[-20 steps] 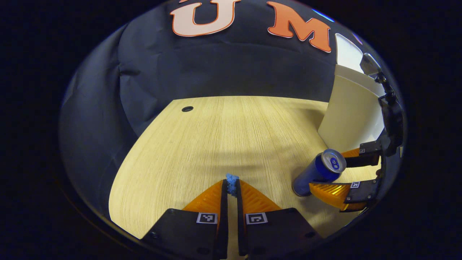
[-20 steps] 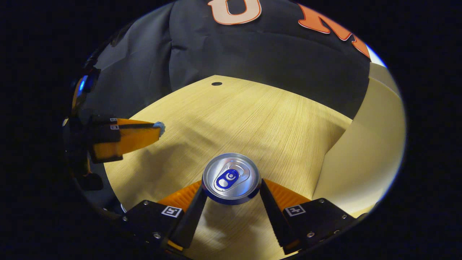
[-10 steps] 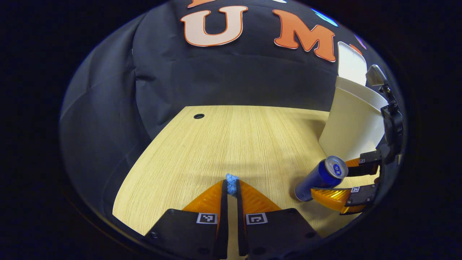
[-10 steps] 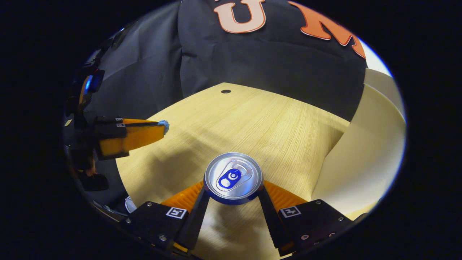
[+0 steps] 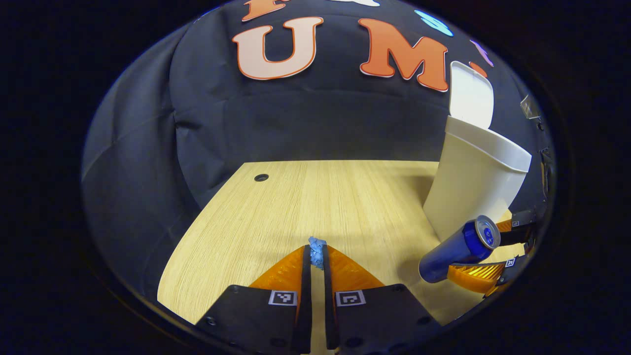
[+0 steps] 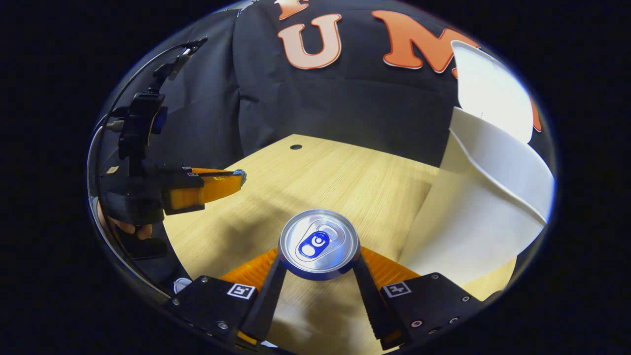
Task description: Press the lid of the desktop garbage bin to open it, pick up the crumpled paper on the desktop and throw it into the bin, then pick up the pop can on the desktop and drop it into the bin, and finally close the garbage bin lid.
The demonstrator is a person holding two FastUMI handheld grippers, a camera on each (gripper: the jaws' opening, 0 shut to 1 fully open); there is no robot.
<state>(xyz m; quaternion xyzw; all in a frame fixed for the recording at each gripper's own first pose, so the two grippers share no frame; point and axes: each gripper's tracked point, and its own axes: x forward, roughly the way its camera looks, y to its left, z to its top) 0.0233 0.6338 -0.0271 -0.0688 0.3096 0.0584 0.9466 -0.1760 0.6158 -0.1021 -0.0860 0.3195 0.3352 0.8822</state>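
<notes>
In the left gripper view we see our left gripper [image 5: 316, 256] clenched on the crumpled paper [image 5: 316, 250], a small blue wad pinched between both fingers at their tips and held over the wooden desktop [image 5: 296, 207]. Off to the right in that same view stands the garbage bin [image 5: 473, 185], pale and tall, with its lid [image 5: 471, 93] swung up behind the rim, so the bin is open. Just in front of the bin we see the right gripper [image 5: 480, 254] holding the pop can [image 5: 456, 250] — a blue can with a silver top, tilted so the top leans toward the bin and the base is off the wood. In the right gripper view the same can [image 6: 319, 242] sits between our right gripper's [image 6: 319, 266] two fingers, both pressed against its sides, and we look straight down on its silver top with the blue tab. The bin [image 6: 485, 207] rises close on the right of that view, its lid [image 6: 485, 93] raised above it. At the left we see the left gripper [image 6: 239, 177] — side on, a hand [image 6: 130, 227] partly visible behind it — with the bit of blue paper [image 6: 240, 173] at its tips, well apart from the can. A small dark hole [image 6: 296, 147] marks the far part of the desktop [image 6: 340, 177].
</notes>
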